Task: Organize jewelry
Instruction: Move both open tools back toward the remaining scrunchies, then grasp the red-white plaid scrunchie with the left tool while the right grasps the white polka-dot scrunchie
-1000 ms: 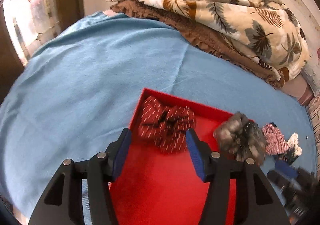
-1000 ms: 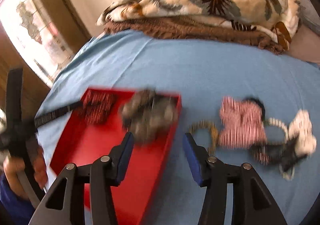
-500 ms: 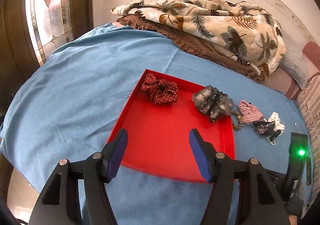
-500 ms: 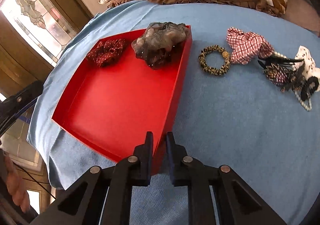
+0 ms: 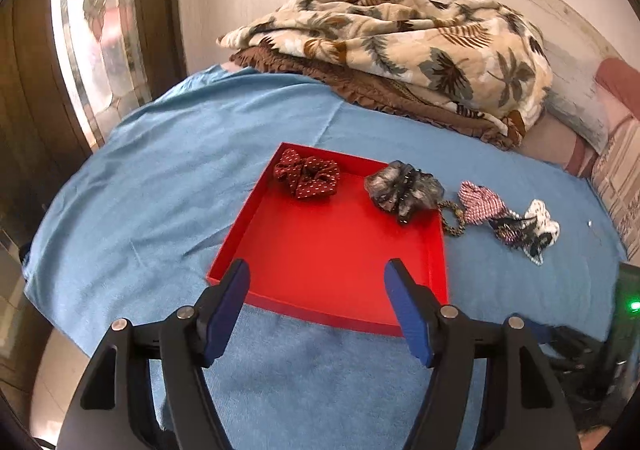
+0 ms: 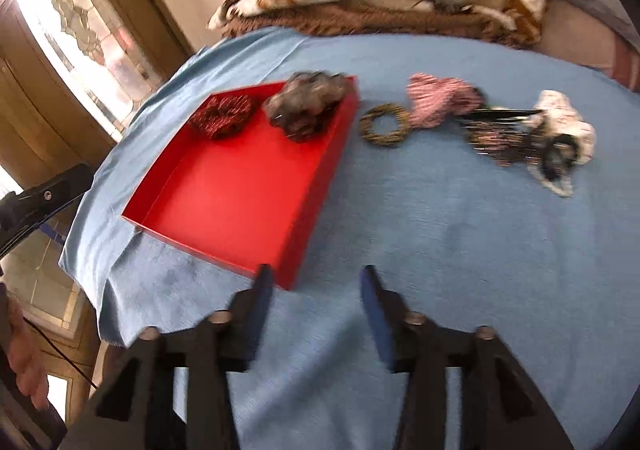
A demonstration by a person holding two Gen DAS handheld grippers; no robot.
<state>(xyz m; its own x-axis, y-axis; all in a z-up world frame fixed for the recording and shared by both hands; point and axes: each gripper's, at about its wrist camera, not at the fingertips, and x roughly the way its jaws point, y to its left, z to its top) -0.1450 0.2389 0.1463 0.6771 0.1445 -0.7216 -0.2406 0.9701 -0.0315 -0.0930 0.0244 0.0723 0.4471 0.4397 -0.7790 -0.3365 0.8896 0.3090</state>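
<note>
Both my grippers hang empty above the blue cloth, tilted downward. My left gripper [image 5: 316,306] stands wide and has just been opening over the shallow red cardboard tray [image 5: 340,314]; my right gripper [image 6: 316,304], half-spread, has just reopened with nothing between. Next, probably, the leopard-print fabric hair ring [image 6: 385,125] — just beside the tray's right wall. It looks light and soft; I'd pinch across its band.

Daylight glares through the window [image 5: 100,30] at left — right wrist view motion-blurred, fisheye edges bent, dark.
</note>
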